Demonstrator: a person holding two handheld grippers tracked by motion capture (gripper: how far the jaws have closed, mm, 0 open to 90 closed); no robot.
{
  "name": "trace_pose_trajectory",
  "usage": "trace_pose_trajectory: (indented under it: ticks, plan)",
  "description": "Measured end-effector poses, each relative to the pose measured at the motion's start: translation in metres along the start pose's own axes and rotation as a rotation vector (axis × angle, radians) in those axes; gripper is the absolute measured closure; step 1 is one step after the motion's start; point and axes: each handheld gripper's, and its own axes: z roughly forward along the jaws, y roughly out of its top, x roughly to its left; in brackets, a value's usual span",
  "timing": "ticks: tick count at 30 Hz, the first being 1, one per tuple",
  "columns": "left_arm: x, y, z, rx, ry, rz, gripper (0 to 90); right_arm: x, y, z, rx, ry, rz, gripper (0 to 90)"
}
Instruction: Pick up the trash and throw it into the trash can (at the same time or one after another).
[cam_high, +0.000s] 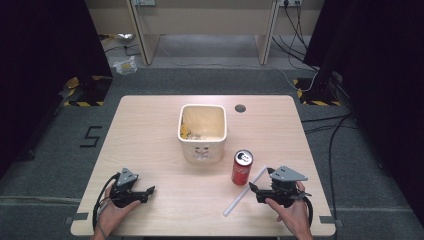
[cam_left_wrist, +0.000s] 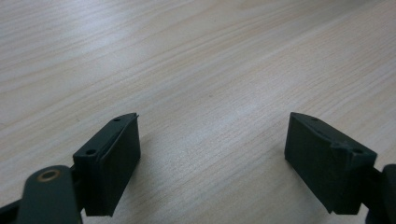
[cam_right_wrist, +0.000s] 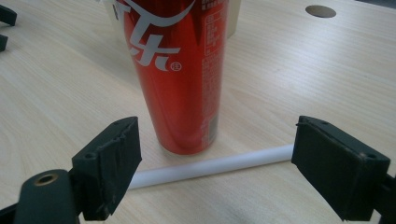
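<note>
A red soda can (cam_high: 242, 167) stands upright on the wooden table (cam_high: 150, 130), just right of a white square bin (cam_high: 202, 132). A white straw (cam_high: 245, 191) lies flat on the table between the can and my right gripper (cam_high: 253, 192). In the right gripper view the can (cam_right_wrist: 180, 70) rises just beyond the open jaws and the straw (cam_right_wrist: 210, 165) lies across the gap between them. My right gripper (cam_right_wrist: 215, 158) holds nothing. My left gripper (cam_high: 149, 191) rests near the front left of the table, and in its own view it (cam_left_wrist: 212, 144) is open over bare wood.
The bin holds some yellowish scraps. A round cable hole (cam_high: 240, 108) sits in the table at the back right. Cables (cam_high: 325, 125) run over the grey floor to the right, and a desk frame (cam_high: 200, 25) stands behind the table.
</note>
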Motion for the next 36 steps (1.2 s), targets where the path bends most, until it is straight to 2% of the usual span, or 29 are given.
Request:
trace_pose_trajectory:
  ticks: [6, 20, 26, 36]
  plan:
    - [0.0, 0.0, 0.0, -0.001, 0.001, -0.001, 17.5, 0.0, 0.004, 0.006, 0.003, 0.004, -0.001, 15.5]
    - [0.0, 0.0, 0.0, 0.0, 0.0, 0.0, 17.4, 0.01, 0.021, 0.021, -0.005, 0.02, -0.041, 16.3]
    - [0.0, 0.0, 0.0, 0.0, 0.0, -0.001, 17.5, 0.014, 0.026, 0.028, -0.011, 0.031, -0.06, 17.9]
    - [0.0, 0.0, 0.0, 0.0, 0.0, 0.0, 17.5, 0.015, 0.029, 0.04, -0.013, 0.047, -0.062, 23.3]
